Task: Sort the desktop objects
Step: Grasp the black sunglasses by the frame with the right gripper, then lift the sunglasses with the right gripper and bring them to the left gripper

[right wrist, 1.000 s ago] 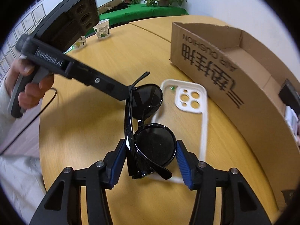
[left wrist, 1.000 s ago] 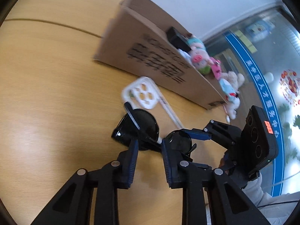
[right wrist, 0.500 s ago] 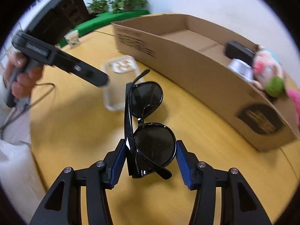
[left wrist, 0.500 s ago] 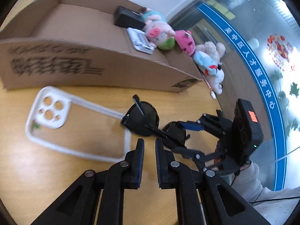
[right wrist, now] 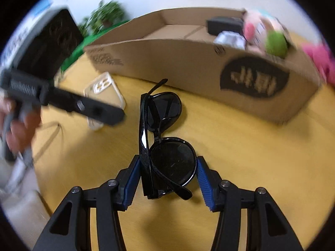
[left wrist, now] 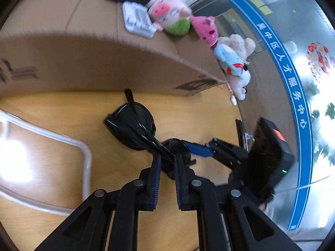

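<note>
Gripping glossy black round-lensed sunglasses (right wrist: pixel 165 144), right gripper (right wrist: pixel 167 179).

The sunglasses (right wrist: pixel 163 138) sit between the jaws of the right gripper (right wrist: pixel 167 179), above the bench (right wrist: pixel 240 156). Behind them stands the cardboard box (right wrist: pixel 188 62), its long wall facing the grippers. In the box, toward its right end, lie a dark case (right wrist: pixel 225 26), a small tray (right wrist: pixel 229 38) and a plush pig (right wrist: pixel 266 35). More plush toys (left wrist: pixel 232 60) lie just past that end. The phone case (right wrist: pixel 103 96) lies on the bench left of the sunglasses, before the box. The left gripper (left wrist: pixel 167 179) points at the sunglasses from their left.
</note>
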A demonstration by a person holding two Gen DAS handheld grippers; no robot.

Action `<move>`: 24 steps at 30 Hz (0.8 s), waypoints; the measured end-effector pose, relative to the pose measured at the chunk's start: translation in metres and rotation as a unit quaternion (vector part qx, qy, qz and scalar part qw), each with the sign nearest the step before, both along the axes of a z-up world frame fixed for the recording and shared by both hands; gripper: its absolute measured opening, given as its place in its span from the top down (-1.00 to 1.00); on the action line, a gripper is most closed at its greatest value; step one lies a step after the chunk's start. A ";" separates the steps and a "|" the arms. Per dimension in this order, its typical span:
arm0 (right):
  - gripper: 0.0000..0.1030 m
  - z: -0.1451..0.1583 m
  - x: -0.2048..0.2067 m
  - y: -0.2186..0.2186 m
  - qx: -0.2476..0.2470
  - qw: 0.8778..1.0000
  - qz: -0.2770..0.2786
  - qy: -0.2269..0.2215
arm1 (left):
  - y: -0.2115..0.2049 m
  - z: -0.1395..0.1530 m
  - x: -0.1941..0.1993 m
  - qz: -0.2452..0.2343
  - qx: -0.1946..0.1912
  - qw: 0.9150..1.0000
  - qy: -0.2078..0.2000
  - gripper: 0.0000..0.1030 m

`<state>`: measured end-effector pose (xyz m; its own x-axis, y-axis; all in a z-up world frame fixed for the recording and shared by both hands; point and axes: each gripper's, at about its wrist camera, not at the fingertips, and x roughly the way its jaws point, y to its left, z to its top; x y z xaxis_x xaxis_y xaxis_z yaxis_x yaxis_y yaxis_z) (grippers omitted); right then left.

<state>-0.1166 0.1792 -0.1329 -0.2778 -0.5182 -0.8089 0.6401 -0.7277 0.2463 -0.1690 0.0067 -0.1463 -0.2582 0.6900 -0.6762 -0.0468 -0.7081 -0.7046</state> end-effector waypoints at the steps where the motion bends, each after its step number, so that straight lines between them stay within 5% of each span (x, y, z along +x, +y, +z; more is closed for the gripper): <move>1: 0.00 0.000 0.000 0.002 -0.013 1.000 -0.011 -0.010 | 0.002 -0.004 -0.002 0.001 0.002 1.000 -0.005 0.78; 6: 0.01 -0.001 0.003 0.008 -0.034 0.997 -0.061 -0.029 | 0.007 -0.007 -0.005 0.010 0.017 1.000 0.001 0.77; 16: 0.01 0.001 0.016 0.001 -0.002 0.998 -0.061 -0.005 | 0.000 -0.004 0.003 0.009 0.034 0.999 0.011 0.78; 21: 0.02 0.004 0.027 -0.008 0.070 0.995 -0.037 0.055 | -0.013 -0.001 0.003 0.022 0.028 0.999 0.015 0.78; 24: 0.02 0.007 0.043 -0.023 0.148 0.980 0.015 0.133 | -0.028 0.013 0.004 0.033 0.015 0.999 0.040 0.78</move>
